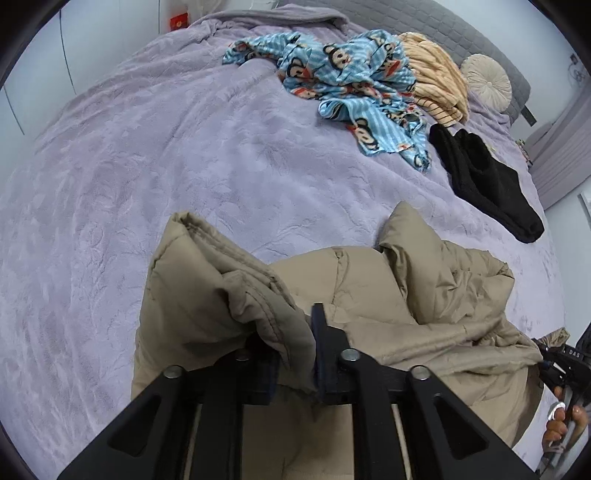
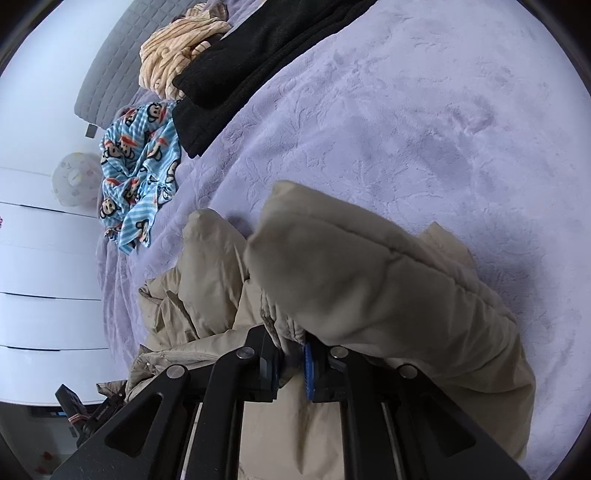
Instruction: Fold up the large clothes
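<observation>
A beige puffer jacket [image 1: 406, 295] lies bunched at the near edge of a lilac bedspread [image 1: 147, 166]. My left gripper [image 1: 291, 354] is shut on a folded edge of the jacket, which drapes over its fingers. In the right wrist view my right gripper [image 2: 291, 365] is shut on another padded part of the same jacket [image 2: 369, 273], lifted a little above the bed [image 2: 406, 110]. The right gripper and the hand on it show at the right edge of the left wrist view [image 1: 561, 369].
A blue monkey-print garment [image 1: 351, 85], a tan striped garment [image 1: 436, 74] and a black garment [image 1: 487, 177] lie at the far side of the bed. A round cushion [image 1: 487, 81] rests by the grey headboard [image 1: 461, 29]. White drawers [image 2: 44, 277] stand beside the bed.
</observation>
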`<state>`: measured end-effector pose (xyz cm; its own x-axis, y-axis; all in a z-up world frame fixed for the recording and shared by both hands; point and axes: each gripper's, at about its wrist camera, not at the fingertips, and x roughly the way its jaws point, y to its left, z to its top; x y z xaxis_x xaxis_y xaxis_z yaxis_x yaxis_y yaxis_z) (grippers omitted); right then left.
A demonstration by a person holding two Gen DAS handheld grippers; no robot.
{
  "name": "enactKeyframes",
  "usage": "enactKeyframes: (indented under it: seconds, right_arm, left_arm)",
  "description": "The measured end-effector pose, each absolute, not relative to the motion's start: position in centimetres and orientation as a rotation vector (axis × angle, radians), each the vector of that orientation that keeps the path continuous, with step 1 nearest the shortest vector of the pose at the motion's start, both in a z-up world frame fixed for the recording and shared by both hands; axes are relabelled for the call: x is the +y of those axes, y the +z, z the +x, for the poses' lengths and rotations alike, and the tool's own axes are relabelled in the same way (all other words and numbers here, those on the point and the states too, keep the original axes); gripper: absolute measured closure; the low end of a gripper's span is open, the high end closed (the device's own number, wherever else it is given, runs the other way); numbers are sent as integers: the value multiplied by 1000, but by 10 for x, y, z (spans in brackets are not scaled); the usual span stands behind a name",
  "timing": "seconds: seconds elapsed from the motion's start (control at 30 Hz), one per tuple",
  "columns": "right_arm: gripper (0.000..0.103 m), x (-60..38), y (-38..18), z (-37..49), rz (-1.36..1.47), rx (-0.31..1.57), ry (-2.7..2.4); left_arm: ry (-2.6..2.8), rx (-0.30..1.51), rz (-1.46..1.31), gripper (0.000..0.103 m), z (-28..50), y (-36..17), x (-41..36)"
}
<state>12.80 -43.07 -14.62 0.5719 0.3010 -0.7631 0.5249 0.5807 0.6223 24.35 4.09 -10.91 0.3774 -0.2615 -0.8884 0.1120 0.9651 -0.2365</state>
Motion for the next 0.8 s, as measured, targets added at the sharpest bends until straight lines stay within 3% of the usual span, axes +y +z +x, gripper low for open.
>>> enactKeyframes:
  seconds: [0.03, 0.07, 0.13, 0.17, 0.2, 0.23, 0.27, 0.3, 0.33, 0.37, 0.5, 0.57, 0.67, 0.8]
  right_arm:
    - [74, -430, -140, 127, 968, 985, -147]
    - [55, -429, -131, 124, 949, 972, -133]
    - [28, -425, -112, 118, 905, 936, -119]
    - [28, -421, -104, 115, 888, 923, -95]
    - [29, -416, -99, 114, 880, 919, -67]
    - [38, -410, -98, 113, 878, 919, -37]
    - [63, -401, -100, 115, 871, 935, -5]
    - [76, -388, -107, 119, 849, 971, 30]
    - [83, -375, -115, 123, 819, 1000, 58]
    - [85, -363, -122, 128, 775, 1023, 68]
    - [87, -336, -161, 146, 621, 1078, 32]
    - [97, -338, -174, 153, 609, 1073, 19]
    - [103, -350, -184, 167, 637, 1059, 21]
    - [103, -361, -188, 181, 634, 1066, 42]
  left_arm:
    - [-238, 1124, -124, 46, 237, -99, 42]
    - [-227, 1075, -93, 15, 229, -88, 44]
    - [-224, 996, -47, 11, 216, -70, 47]
    - [-237, 993, -38, 12, 214, -66, 47]
    - [-254, 1006, -37, 12, 213, -65, 45]
    - [-277, 1026, -44, 13, 214, -68, 42]
    - [-313, 1051, -47, 28, 214, -74, 36]
    - [-341, 1076, -39, 49, 215, -81, 29]
    - [-360, 1103, -21, 57, 216, -92, 20]
    - [-361, 1116, -8, 68, 217, -104, 11]
    - [-270, 1112, 46, 68, 227, -144, -11]
    - [-229, 1119, 7, 68, 238, -163, -10]
    - [-214, 1109, -10, 68, 250, -177, -13]
    - [-213, 1103, 36, 68, 262, -185, -20]
